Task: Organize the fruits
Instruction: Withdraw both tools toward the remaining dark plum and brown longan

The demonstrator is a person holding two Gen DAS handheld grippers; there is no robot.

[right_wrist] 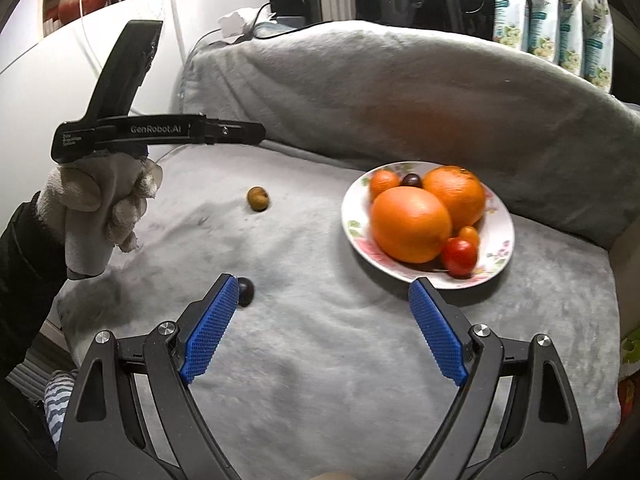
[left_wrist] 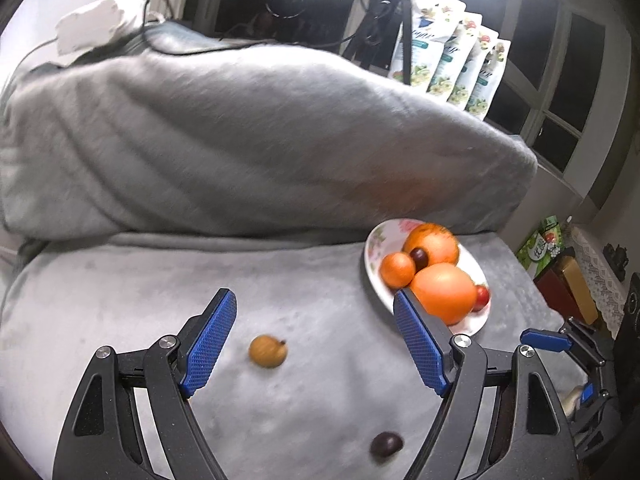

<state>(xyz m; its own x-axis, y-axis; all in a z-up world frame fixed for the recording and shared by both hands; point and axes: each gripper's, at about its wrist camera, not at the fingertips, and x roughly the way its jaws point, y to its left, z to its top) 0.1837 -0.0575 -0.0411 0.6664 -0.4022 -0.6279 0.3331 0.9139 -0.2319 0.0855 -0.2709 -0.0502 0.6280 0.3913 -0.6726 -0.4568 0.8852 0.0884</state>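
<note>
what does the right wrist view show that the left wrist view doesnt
Only the right wrist view shows the gloved left hand and a small orange fruit behind the red fruit. Only the left wrist view shows the right tool at its edge. Both share the plate, the brown fruit and the dark fruit on the blanket.

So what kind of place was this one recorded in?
Probably a home living room at night: the floral plate of fruit sits on a sofa seat draped in a grey blanket, dark windows behind, refill pouches along the sill.
</note>
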